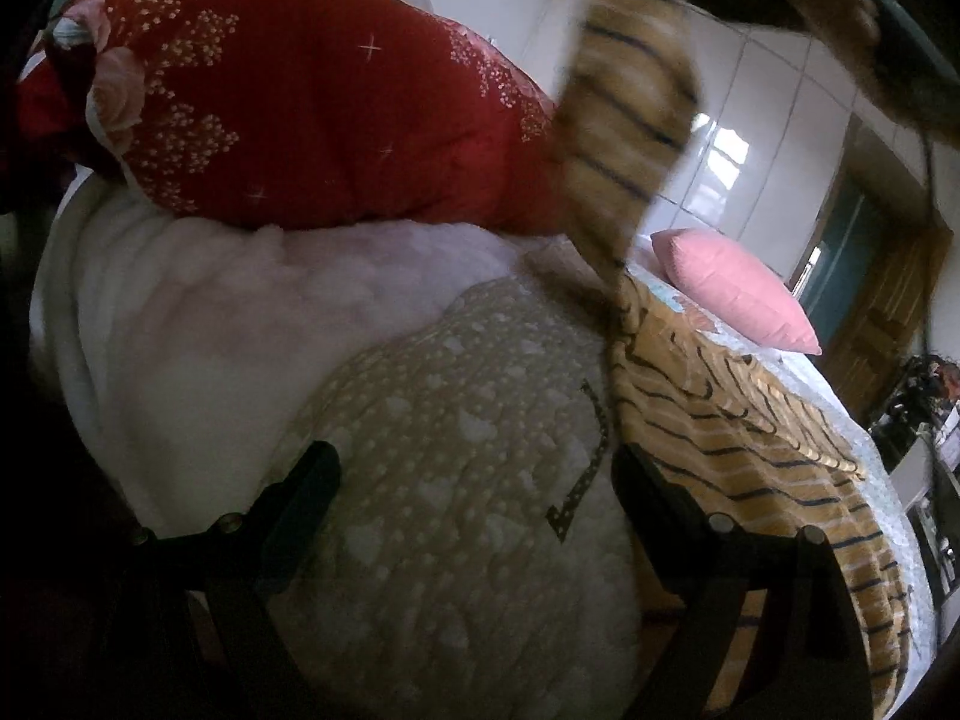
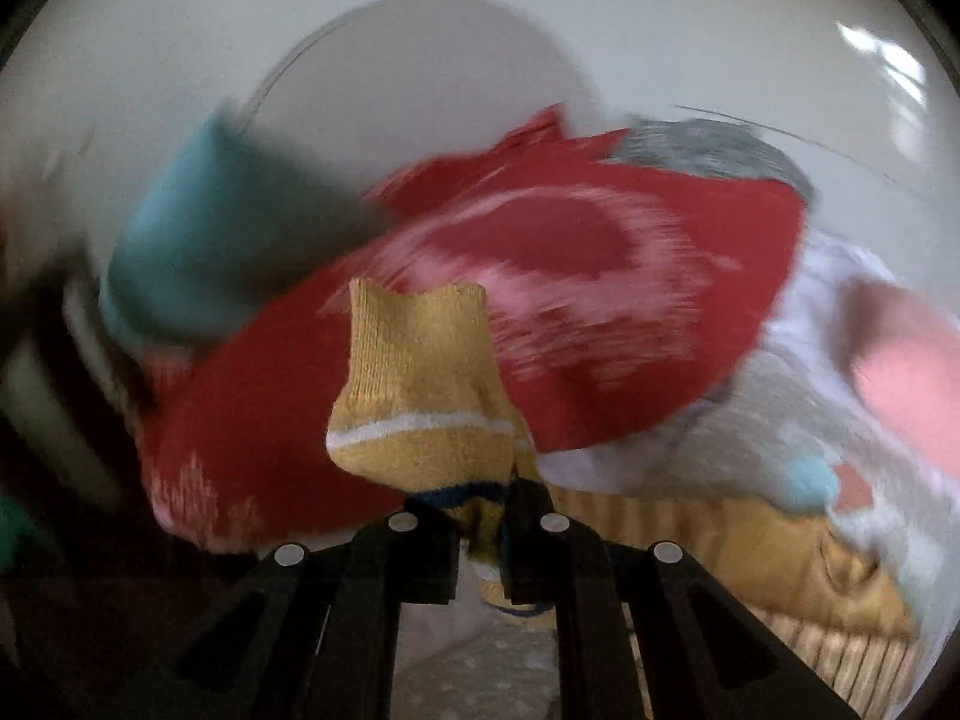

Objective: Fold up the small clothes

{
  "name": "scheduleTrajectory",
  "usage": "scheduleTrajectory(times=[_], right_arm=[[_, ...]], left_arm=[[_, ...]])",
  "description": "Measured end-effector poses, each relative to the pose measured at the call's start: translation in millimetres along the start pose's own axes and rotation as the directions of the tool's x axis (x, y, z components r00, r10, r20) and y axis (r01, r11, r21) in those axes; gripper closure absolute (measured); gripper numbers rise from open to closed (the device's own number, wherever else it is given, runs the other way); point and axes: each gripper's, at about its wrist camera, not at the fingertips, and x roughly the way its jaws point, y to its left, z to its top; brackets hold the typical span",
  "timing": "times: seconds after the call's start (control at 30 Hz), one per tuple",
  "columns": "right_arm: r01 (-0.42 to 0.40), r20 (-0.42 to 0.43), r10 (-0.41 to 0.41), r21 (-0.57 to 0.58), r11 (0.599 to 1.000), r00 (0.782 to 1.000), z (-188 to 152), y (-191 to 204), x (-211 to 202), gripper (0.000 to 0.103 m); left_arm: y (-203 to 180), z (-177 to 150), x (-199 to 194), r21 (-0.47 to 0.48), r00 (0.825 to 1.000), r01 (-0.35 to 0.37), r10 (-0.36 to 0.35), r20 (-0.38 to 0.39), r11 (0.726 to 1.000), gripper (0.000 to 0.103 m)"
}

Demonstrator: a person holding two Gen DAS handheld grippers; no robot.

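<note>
While the left gripper [image 1: 474, 510] hovers low over the bed [image 1: 450, 540], its jaws stand wide apart with nothing between them, which suits a hand waiting to take a free edge. In the left wrist view the landmark is the striped garment [image 1: 750, 444], a tan knit with dark lines. Its lower part lies spread on the bed just right of the gripper, under the right finger. Its upper part rises in a blurred column [image 1: 630, 120] toward the top edge, so it seems lifted from above, probably to shake it out or start a fold; what lifts it is too dark to tell. Beyond the garment sits a red quilt [image 1: 312, 108] on a white blanket [image 1: 180, 324]. Past the garment's far end lies a pink pillow [image 1: 732, 288]. No basket or box shows here.

In the right wrist view the right gripper [image 2: 483, 540] has its jaws clamped on a yellow sock [image 2: 420, 384]. The sock stands up from the jaws with its cuff uppermost and a white band across it, held clear of the bed, I judge so it can be carried or laid flat. Behind the sock the red quilt [image 2: 600, 276] and a teal bundle [image 2: 198, 240] smear with blur. Right of the sock, low down, a tan knit [image 2: 750, 546] lies on the bed, likely the striped garment. No container is visible.
</note>
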Motion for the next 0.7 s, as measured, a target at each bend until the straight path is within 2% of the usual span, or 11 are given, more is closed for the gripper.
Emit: scheduleTrajectory(times=[0.13,0.27,0.4,0.47,0.5,0.53,0.57,0.6,0.63,0.67,0.7], right_arm=[[0.055,0.030,-0.064,0.227,0.972,0.998,-20.9,-92.1,-40.6,0.094],[0.205,-0.042,-0.205,0.391,0.898,0.978,-84.3,-187.2,-62.6,0.094],[0.338,-0.143,-0.313,0.547,0.766,0.939,-161.9,-276.6,-79.0,0.094],[0.414,-0.219,-0.355,0.585,0.697,0.909,-201.5,-317.9,-80.7,0.090],[0.442,-0.256,-0.362,0.589,0.676,0.896,-211.9,-331.8,-81.7,0.090],[0.486,-0.305,-0.379,0.595,0.641,0.874,-228.2,-347.9,-82.5,0.090],[0.507,-0.321,-0.396,0.607,0.612,0.861,-240.5,-358.8,-88.4,0.089],[0.497,-0.306,-0.396,0.627,0.600,0.866,-249.3,-365.0,-96.6,0.087],[0.468,-0.281,-0.382,0.649,0.600,0.880,-256.9,-368.6,-105.4,0.081],[0.440,-0.256,-0.369,0.664,0.605,0.893,-263.4,-370.0,-115.9,0.073],[0.430,-0.242,-0.368,0.662,0.614,0.898,-266.9,-369.0,-124.7,0.071]], left_arm=[[-0.9,-2.0,0.1,0.005,1.000,-0.013,0.013,-0.003,1.000,0.012],[-2.0,-3.5,0.5,-0.001,1.000,-0.021,0.021,-0.006,1.000,0.009],[-4.9,-4.5,0.3,-0.012,1.000,-0.028,0.028,-0.009,1.000,0.008],[-6.3,-4.4,-0.3,-0.018,1.000,-0.020,0.019,-0.008,1.000,0.007],[-7.2,-3.7,-0.3,-0.020,1.000,-0.012,0.012,-0.009,1.000,0.007],[-8.6,-2.4,-0.7,-0.017,1.000,-0.013,0.012,-0.019,1.000,0.007],[-9.8,-0.9,-1.2,-0.012,0.999,-0.015,0.014,-0.034,1.000,0.007],[-12.0,1.5,-5.0,0.000,0.998,-0.012,0.012,-0.055,1.000,0.007],[-13.3,2.7,-9.9,0.009,0.998,-0.011,0.011,-0.058,1.000,0.007],[-15.0,3.7,-16.6,0.021,0.999,-0.012,0.013,-0.053,1.000,0.007],[-19.4,5.3,-27.1,0.046,0.999,-0.011,0.013,-0.047,0.999,0.007]])
